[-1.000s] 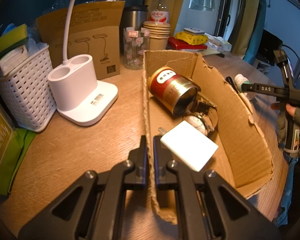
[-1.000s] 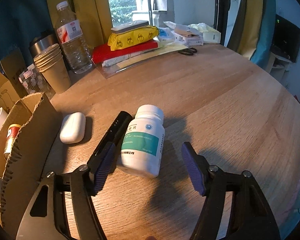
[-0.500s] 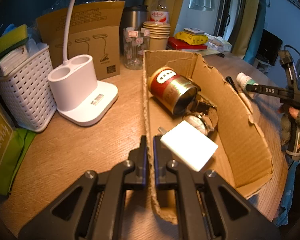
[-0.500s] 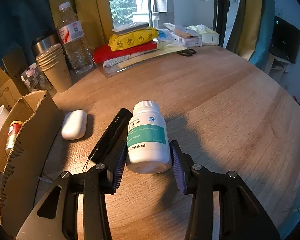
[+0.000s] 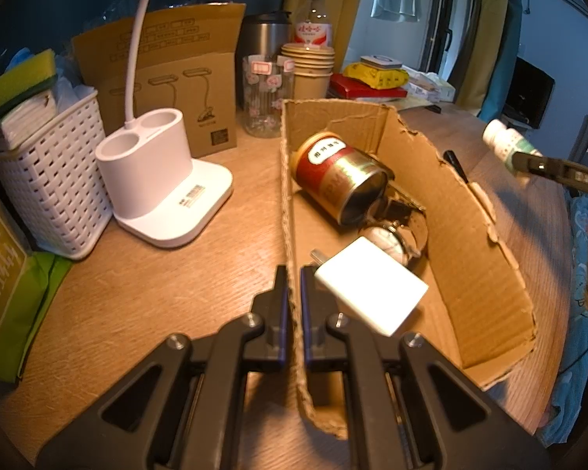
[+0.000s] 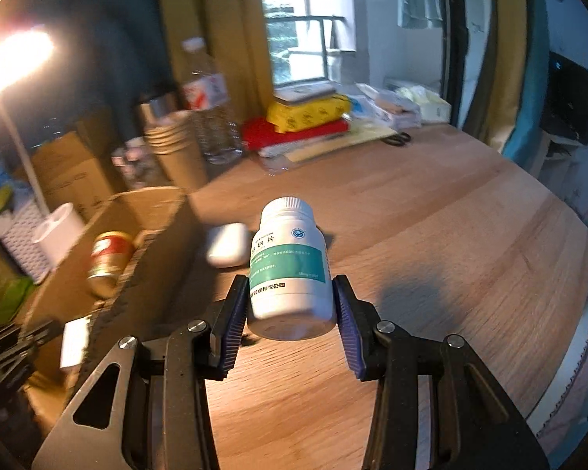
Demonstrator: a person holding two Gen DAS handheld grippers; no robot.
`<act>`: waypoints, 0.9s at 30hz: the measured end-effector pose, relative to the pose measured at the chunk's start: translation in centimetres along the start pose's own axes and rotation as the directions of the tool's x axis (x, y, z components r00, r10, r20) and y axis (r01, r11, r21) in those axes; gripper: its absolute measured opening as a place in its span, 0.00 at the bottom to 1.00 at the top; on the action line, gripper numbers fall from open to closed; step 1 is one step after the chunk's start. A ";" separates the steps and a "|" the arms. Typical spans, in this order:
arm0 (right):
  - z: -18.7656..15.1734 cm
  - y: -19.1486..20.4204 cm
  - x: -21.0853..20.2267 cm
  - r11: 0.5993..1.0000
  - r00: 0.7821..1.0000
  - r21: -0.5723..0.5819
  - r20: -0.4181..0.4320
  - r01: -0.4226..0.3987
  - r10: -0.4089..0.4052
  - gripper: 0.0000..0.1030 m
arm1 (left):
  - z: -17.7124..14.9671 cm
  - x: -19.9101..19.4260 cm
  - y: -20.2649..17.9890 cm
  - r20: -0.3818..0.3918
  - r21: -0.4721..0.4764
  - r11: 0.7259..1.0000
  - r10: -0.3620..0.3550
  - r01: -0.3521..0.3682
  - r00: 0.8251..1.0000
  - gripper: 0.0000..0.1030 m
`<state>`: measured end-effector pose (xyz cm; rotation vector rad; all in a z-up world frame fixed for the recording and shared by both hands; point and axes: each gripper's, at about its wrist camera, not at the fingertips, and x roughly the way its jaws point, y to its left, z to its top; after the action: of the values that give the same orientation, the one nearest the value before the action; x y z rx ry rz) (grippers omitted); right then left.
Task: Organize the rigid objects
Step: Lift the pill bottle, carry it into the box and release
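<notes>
My left gripper [image 5: 293, 297] is shut on the left wall of an open cardboard box [image 5: 478, 235]. Inside the box lie a red and gold tin can [image 5: 339, 174], a wristwatch [image 5: 392, 235] and a white charger block [image 5: 372, 290]. My right gripper [image 6: 292, 305] is shut on a white pill bottle with a teal label [image 6: 290, 266] and holds it above the wooden table, to the right of the box [image 6: 145, 243]. The bottle also shows in the left wrist view [image 5: 505, 143]. A white earbud case [image 6: 227, 244] lies on the table beside the box.
A white lamp base [image 5: 164, 184], a white basket [image 5: 47, 180] and a brown carton [image 5: 168, 78] stand left of the box. Paper cups [image 5: 309, 66], a glass [image 5: 266, 94], a water bottle [image 5: 313, 23] and stacked packets [image 5: 372, 78] are behind it. A black pen [image 5: 454, 164] lies right of the box.
My right gripper closed on the pill bottle, then lifted it off the table and toward the box. My left gripper stayed clamped on the box wall.
</notes>
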<state>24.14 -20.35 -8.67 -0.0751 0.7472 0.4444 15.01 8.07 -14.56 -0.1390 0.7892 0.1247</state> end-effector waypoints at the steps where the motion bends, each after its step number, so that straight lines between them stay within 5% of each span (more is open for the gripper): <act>1: 0.0 0.7 -0.5 1.000 1.000 -0.005 0.006 -0.016 0.017 0.44 | 0.0 0.0 0.0 0.000 0.000 1.000 0.000 0.000 1.000 0.05; 13: -1.1 8.4 -4.1 0.980 0.990 -0.146 0.011 -0.136 0.139 0.44 | 0.0 -0.1 0.0 0.003 -0.003 1.000 -0.004 0.004 1.000 0.05; 27: -4.1 13.7 -3.1 0.952 0.970 -0.192 -0.075 -0.240 0.229 0.44 | -0.1 -0.3 0.0 0.004 -0.006 1.000 -0.008 0.008 1.000 0.05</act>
<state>13.76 -9.97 -8.37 -0.1880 0.7642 0.7473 14.74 8.01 -14.43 -0.1473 0.7838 0.1194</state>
